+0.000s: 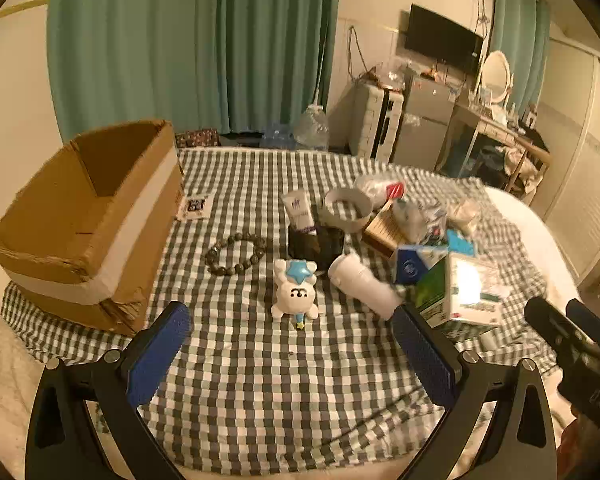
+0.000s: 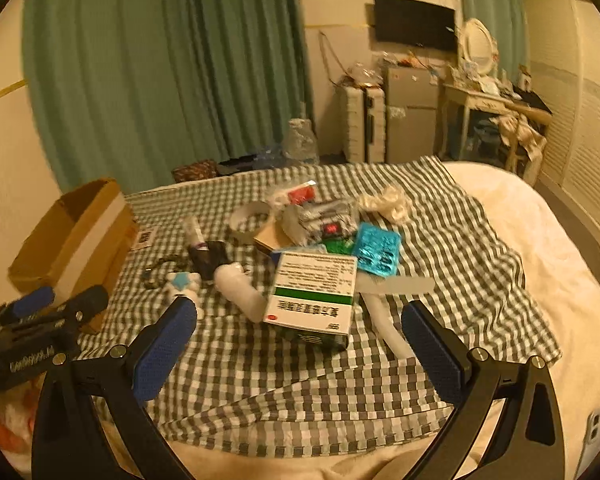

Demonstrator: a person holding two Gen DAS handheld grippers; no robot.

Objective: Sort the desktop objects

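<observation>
Left wrist view, left claw (image 1: 290,354) wide open, empty, bear toy (image 1: 294,294) just ahead.

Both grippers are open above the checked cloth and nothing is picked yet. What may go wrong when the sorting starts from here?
1. The white bottle lies on its side against the green-and-white box; gripping either may roll or push the other.
2. The bead bracelet lies flat on the checked cloth, so pads may pinch fabric too.
3. The right-hand pile is crowded; the blue foil pack overlaps neighbours and may drag them.
</observation>
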